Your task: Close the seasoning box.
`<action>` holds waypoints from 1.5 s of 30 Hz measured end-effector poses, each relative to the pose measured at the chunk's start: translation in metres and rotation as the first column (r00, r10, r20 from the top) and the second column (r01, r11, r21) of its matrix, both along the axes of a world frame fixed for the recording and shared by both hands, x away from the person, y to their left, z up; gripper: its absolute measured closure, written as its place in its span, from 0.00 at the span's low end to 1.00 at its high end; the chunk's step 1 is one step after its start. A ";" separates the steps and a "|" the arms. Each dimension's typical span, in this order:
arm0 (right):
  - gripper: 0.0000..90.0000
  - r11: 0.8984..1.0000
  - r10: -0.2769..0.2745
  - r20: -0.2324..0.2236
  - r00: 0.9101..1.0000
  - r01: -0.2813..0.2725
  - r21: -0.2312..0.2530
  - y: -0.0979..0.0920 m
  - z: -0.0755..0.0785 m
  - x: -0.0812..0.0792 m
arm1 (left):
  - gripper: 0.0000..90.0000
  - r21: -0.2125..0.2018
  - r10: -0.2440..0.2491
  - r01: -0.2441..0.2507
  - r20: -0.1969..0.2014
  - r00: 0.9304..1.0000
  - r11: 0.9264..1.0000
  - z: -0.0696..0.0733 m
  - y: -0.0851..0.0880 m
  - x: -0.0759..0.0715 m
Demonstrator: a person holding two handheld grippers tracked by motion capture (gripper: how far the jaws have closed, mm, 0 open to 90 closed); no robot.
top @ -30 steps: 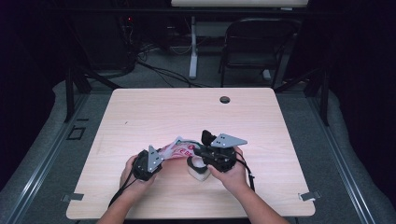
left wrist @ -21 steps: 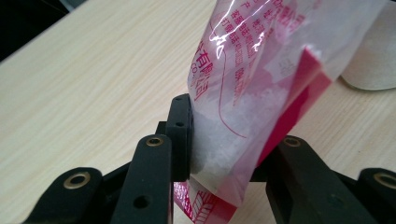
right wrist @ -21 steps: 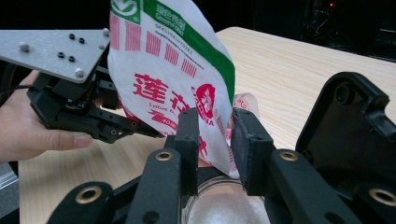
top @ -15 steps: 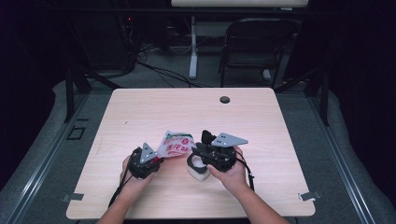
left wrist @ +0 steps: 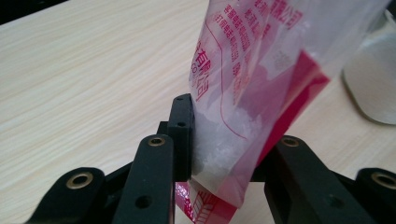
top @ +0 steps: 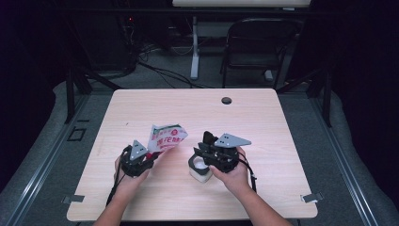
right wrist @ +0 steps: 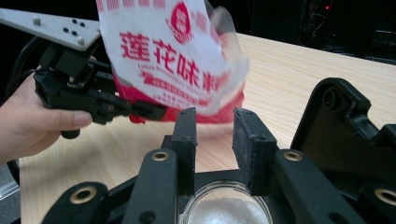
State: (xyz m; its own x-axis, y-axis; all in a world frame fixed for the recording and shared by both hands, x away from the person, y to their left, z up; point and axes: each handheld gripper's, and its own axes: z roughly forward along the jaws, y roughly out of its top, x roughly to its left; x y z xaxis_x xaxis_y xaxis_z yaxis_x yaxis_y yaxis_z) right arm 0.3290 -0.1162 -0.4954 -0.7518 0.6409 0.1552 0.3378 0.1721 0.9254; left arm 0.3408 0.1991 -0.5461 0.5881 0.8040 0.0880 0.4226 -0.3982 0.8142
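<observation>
1. One plastic seasoning bag (top: 165, 137), white and clear with red print and a red bottom edge, stands tilted above the counter (top: 263, 117); white granules sit low inside it, where my left gripper (top: 149, 155) clamps its lower end.
2. One small white-rimmed jar (top: 198, 169) of white powder rests on the counter just right of the bag, under my right gripper (top: 201, 149). Its jaws have just been opening; they stand part open above the jar's mouth with nothing pressed between them.
3. One dark round hole (top: 227, 100) marks the counter's far edge, well apart; one chair (top: 258, 47) stands beyond.
4. Count: two grippers, one bag, one jar.
</observation>
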 end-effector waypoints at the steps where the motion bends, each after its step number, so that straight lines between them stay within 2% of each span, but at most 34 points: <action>1: 0.78 1.000 0.000 -0.002 1.000 0.000 -0.001 0.000 0.000 0.000 | 0.79 -0.010 0.017 -0.017 0.004 1.000 1.000 0.001 0.003 0.000; 4: 0.77 1.000 0.004 -0.005 1.000 -0.004 -0.004 0.000 0.000 0.000 | 0.79 -0.021 0.073 -0.073 0.007 0.997 0.997 0.004 0.013 0.002; 6: 0.76 1.000 0.009 -0.006 1.000 -0.009 -0.002 0.000 0.000 0.000 | 0.79 -0.026 0.117 -0.117 0.013 0.993 0.993 0.005 0.020 0.003; 7: 0.76 1.000 0.009 -0.006 1.000 -0.009 -0.002 0.000 0.000 0.000 | 0.79 -0.026 0.117 -0.117 0.013 0.993 0.993 0.005 0.020 0.003; 8: 0.76 1.000 0.008 -0.006 1.000 -0.008 -0.006 0.000 0.000 0.000 | 0.79 -0.018 0.143 -0.143 0.016 0.990 0.990 0.006 0.025 0.004; 10: 0.75 1.000 0.009 -0.008 1.000 -0.009 -0.006 0.001 -0.001 0.000 | 0.79 -0.007 0.206 -0.206 0.019 0.978 0.979 0.007 0.034 0.005; 15: 0.75 1.000 0.009 -0.010 1.000 -0.009 -0.008 0.000 -0.001 0.000 | 0.79 0.001 0.286 -0.287 0.011 0.958 0.958 0.005 0.050 0.008; 18: 0.75 1.000 0.007 -0.008 1.000 -0.007 -0.004 0.001 -0.001 -0.001 | 0.79 0.019 0.337 -0.337 0.011 0.941 0.941 0.003 0.058 0.009; 21: 0.75 1.000 0.010 -0.008 1.000 -0.010 -0.002 0.001 -0.001 -0.001 | 0.79 0.053 0.390 -0.389 0.009 0.921 0.920 -0.001 0.064 0.010; 24: 0.75 1.000 0.010 -0.009 1.000 -0.011 -0.008 0.001 -0.001 -0.001 | 0.79 0.080 0.425 -0.424 0.005 0.905 0.902 -0.005 0.069 0.012; 26: 0.75 1.000 0.010 -0.008 1.000 -0.010 -0.005 0.001 -0.001 -0.001 | 0.79 0.090 0.439 -0.438 0.003 0.898 0.895 -0.007 0.071 0.013; 27: 0.75 1.000 0.010 -0.008 1.000 -0.010 -0.005 0.001 -0.001 -0.001 | 0.79 0.090 0.439 -0.438 0.003 0.898 0.895 -0.007 0.071 0.013; 29: 0.75 1.000 0.006 -0.007 1.000 -0.006 -0.003 0.000 -0.001 -0.001 | 0.79 0.114 0.451 -0.448 0.001 0.893 0.887 -0.011 0.073 0.014; 34: 0.74 1.000 0.006 -0.009 1.000 -0.006 -0.007 -0.002 -0.001 -0.001 | 0.78 0.146 0.439 -0.437 0.014 0.898 0.888 -0.015 0.070 0.015; 35: 0.74 1.000 0.005 -0.009 1.000 -0.005 -0.007 -0.002 -0.001 -0.002 | 0.78 0.167 0.432 -0.429 0.018 0.902 0.888 -0.016 0.068 0.016; 38: 0.74 1.000 0.003 -0.009 1.000 -0.003 -0.008 -0.002 -0.001 -0.002 | 0.78 0.184 0.423 -0.418 0.015 0.906 0.890 -0.018 0.066 0.017; 45: 0.74 1.000 0.002 -0.009 1.000 -0.002 -0.008 -0.002 -0.001 -0.002 | 0.78 0.194 0.423 -0.414 -0.001 0.906 0.889 -0.022 0.066 0.019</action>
